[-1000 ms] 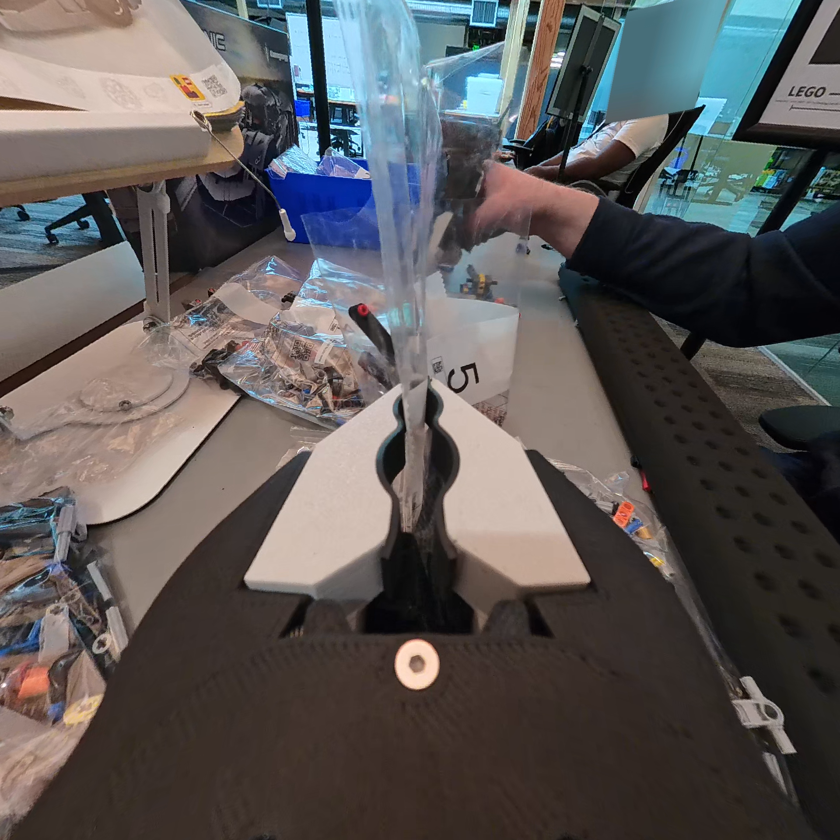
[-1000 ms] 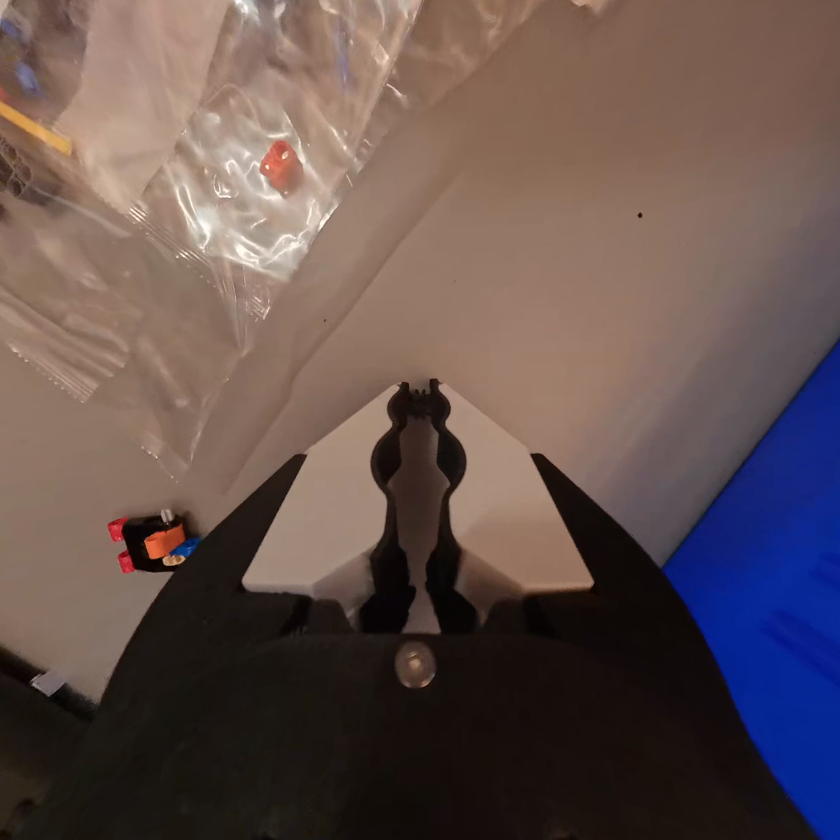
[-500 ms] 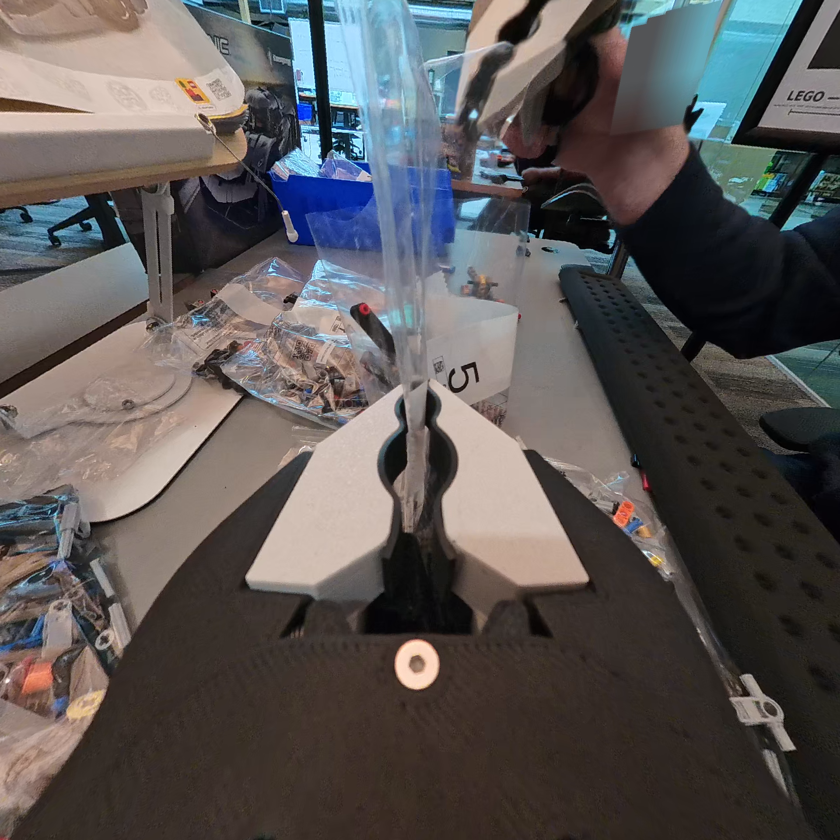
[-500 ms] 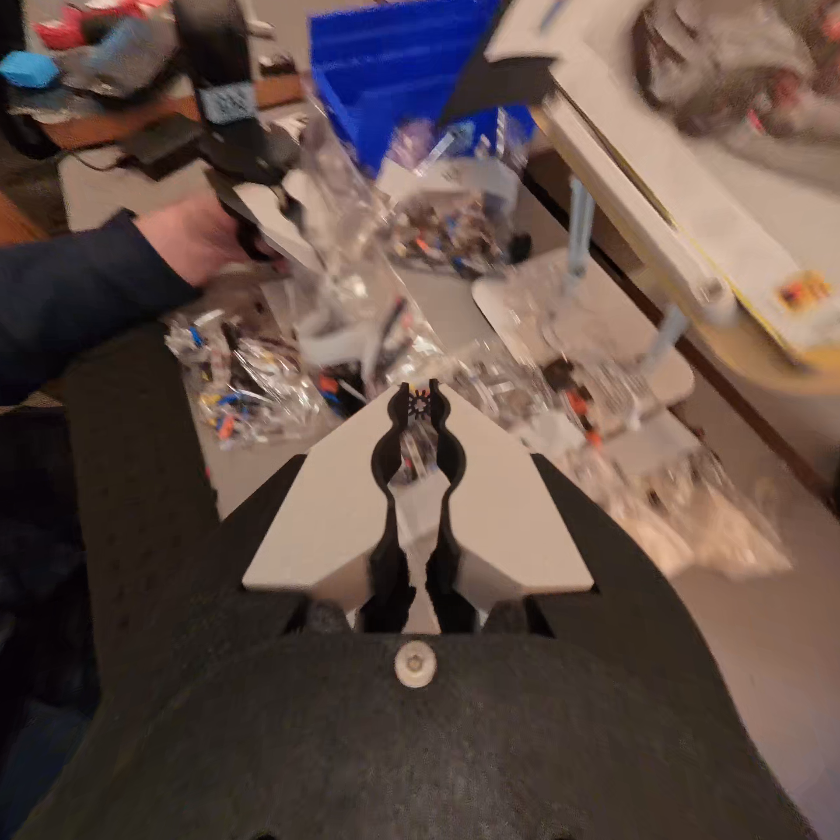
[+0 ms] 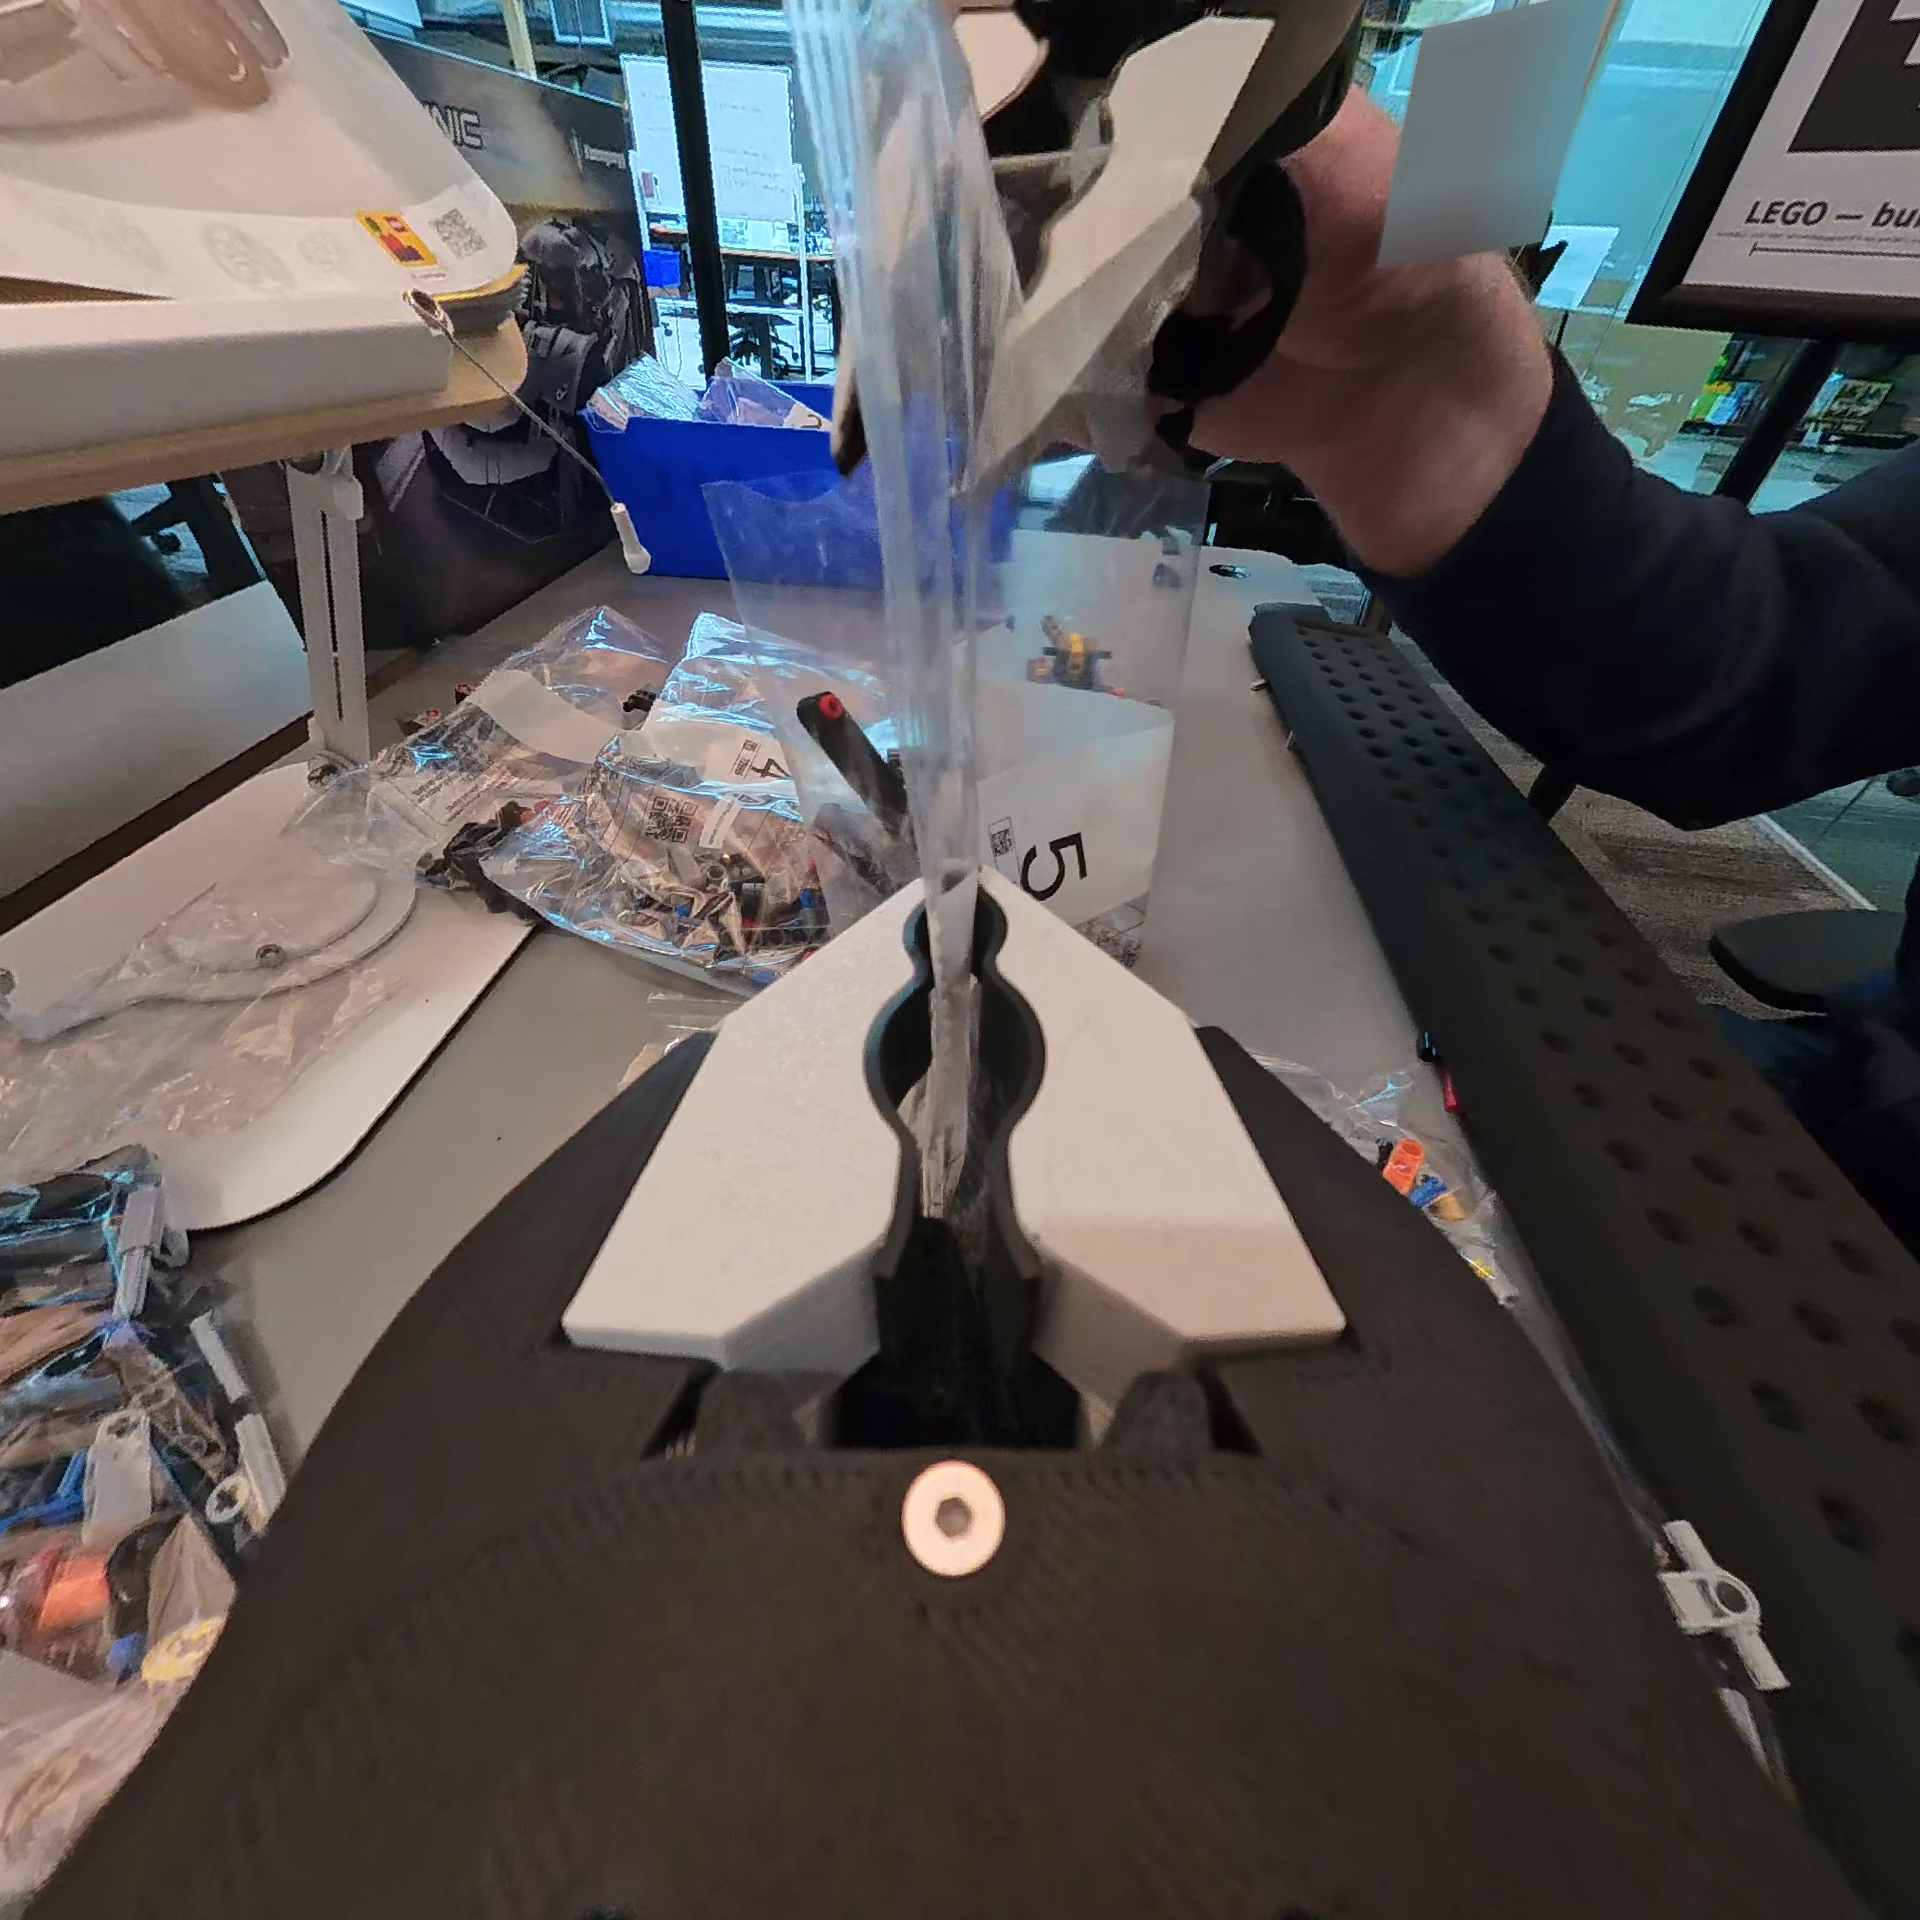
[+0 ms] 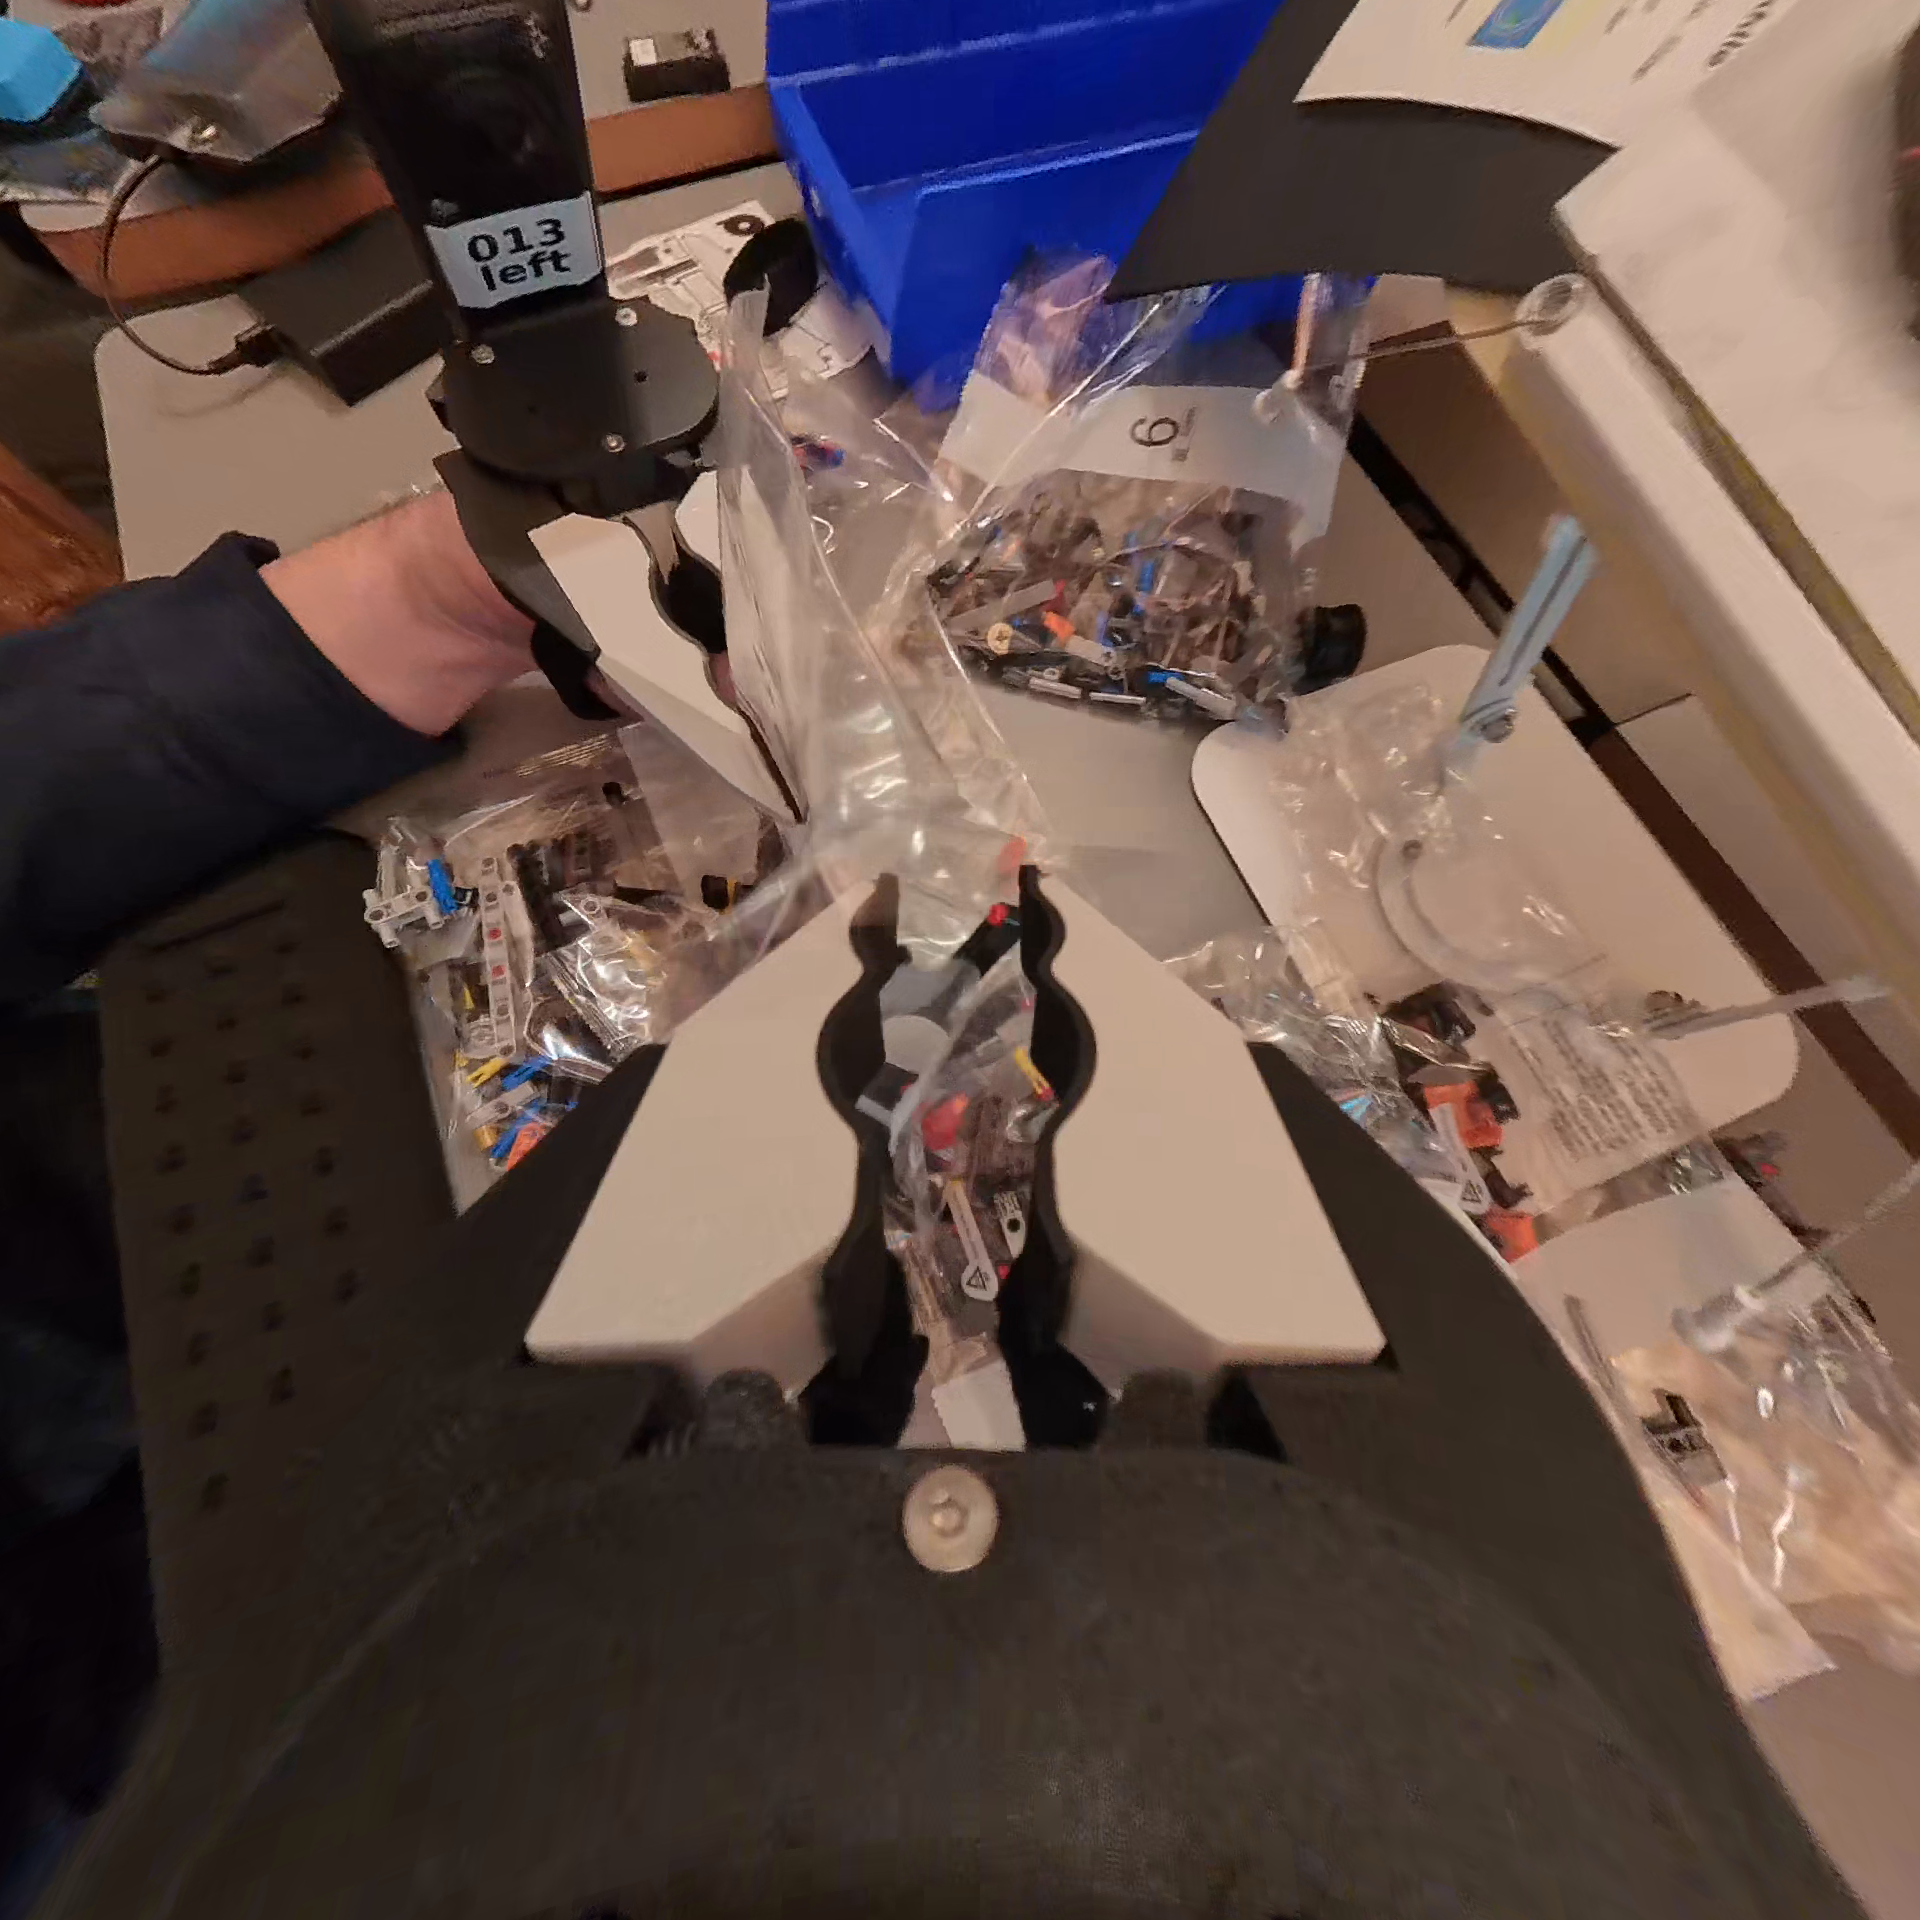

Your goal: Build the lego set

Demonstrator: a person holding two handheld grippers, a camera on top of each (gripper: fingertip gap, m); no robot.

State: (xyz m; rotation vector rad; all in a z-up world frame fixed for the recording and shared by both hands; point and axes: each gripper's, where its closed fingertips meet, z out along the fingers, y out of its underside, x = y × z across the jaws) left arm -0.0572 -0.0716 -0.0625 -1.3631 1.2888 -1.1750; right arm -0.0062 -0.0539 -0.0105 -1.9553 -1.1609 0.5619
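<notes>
Grey table (image 5: 1262, 914) surface carries several clear bags of small building parts, a blue bin (image 5: 717, 488) at the far edge, and a white stand (image 5: 332, 623) that supports an open instruction book (image 5: 208, 270) at the left. A black perforated pad (image 5: 1621, 1091) runs along the right edge of the table.

The left gripper (image 5: 951, 914) has its jaws closed on the lower edge of a clear plastic bag (image 5: 914, 436). The bag rises upright from the jaws, well above the table. In the right wrist view the same left gripper (image 6: 748, 717) is visible farther off with the bag (image 6: 831, 665) pinched between its white fingers.

The right gripper (image 6: 951, 894) sits at the other end of this bag. Its jaws stand apart, with a gap between the fingertips, and crumpled bag film lies within that gap. In the left wrist view the right gripper (image 5: 914, 447) is raised above the table, with the upper part of the bag running up past it, and the person's hand (image 5: 1382, 343) wraps its handle.

A partly built model (image 5: 1070, 660) of small parts rests on the table beyond the bag, apart from both grippers. One numbered parts bag (image 6: 1122, 551) lies in front of the blue bin (image 6: 997, 156).
</notes>
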